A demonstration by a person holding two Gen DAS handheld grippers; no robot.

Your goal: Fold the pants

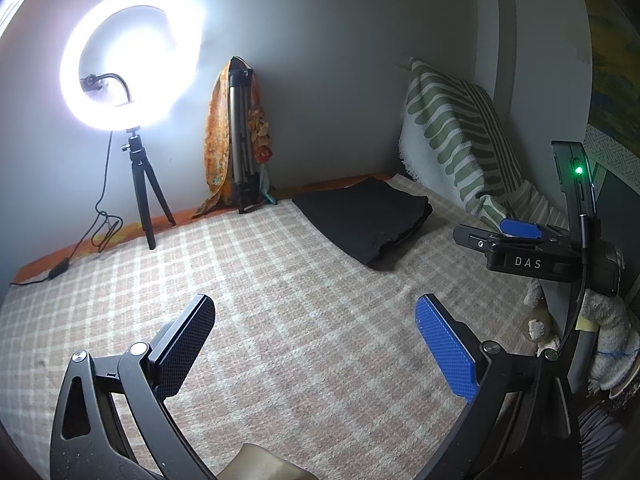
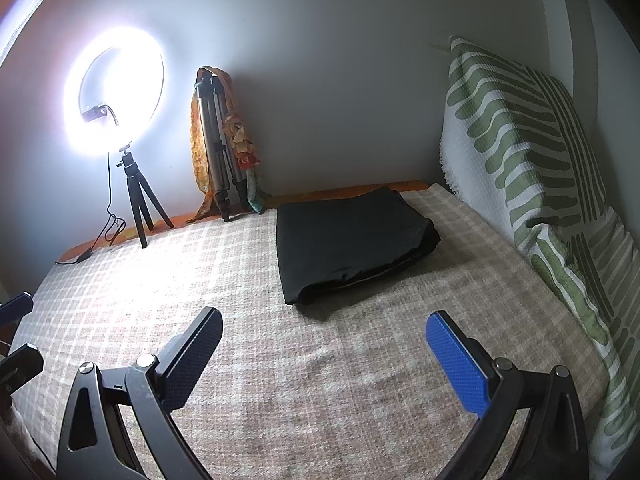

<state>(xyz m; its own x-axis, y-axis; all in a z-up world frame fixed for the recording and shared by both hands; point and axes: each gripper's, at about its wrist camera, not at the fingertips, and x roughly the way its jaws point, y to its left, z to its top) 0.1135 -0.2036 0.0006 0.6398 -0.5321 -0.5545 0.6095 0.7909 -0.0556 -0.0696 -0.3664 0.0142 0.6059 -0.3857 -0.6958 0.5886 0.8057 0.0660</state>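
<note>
Both wrist views look low across the plaid blanket (image 1: 280, 280) toward the back wall. Both share the ring light (image 2: 114, 92) at upper left and the folded black pants (image 2: 352, 240) mid-frame, which sit nearer in the right view. The left view catches the right gripper (image 1: 516, 236) at its right edge.

White letters "DAS" stand on the black body of the right gripper (image 1: 520, 236), at three o'clock.
</note>
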